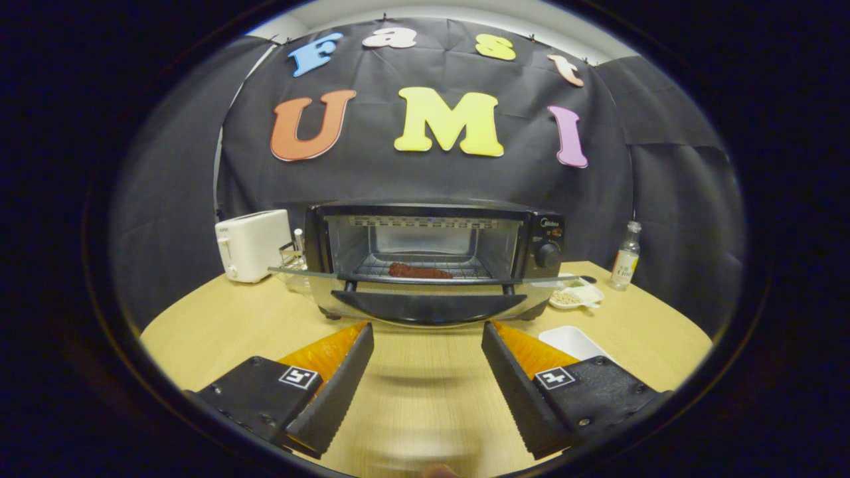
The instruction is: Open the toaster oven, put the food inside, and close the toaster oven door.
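Observation:
A black toaster oven (435, 255) stands on the round wooden table (219, 325), straight beyond my fingers. Its glass door (428, 302) hangs folded down toward me, handle edge nearest. A dark reddish piece of food (418, 271) lies on the wire rack inside the oven. My gripper (427, 330) is open, with nothing between the fingers, and its tips stop just short of the lowered door's handle.
A white toaster (252, 244) stands left of the oven, with a small wire rack (292, 259) beside it. To the right are a small dish of food (576, 295), a white tray (574, 342) near my right finger, and a small bottle (627, 255).

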`<action>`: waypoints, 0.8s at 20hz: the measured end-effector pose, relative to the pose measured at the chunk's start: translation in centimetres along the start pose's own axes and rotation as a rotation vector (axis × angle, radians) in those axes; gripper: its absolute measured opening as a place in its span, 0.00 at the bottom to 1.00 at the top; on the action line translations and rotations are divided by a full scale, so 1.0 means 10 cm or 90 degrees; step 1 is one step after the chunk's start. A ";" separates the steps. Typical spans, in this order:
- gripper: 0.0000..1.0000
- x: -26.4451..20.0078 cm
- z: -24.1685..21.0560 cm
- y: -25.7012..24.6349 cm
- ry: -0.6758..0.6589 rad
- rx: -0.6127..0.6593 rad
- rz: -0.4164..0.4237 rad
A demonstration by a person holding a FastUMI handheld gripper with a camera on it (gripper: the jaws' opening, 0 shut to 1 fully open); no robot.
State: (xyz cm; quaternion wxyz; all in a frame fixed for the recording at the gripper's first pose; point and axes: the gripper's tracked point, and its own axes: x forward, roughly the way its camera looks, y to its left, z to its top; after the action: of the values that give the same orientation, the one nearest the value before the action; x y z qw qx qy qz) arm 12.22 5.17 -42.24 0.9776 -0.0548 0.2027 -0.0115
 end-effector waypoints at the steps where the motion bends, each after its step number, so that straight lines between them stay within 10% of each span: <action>1: 1.00 0.01 0.03 0.01 0.004 0.007 0.001; 16: 1.00 0.15 0.99 -0.07 -0.049 0.001 0.041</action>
State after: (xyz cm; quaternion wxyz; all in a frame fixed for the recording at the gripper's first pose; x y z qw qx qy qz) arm 17.57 5.40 -33.74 0.9846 -0.0482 0.1664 0.0222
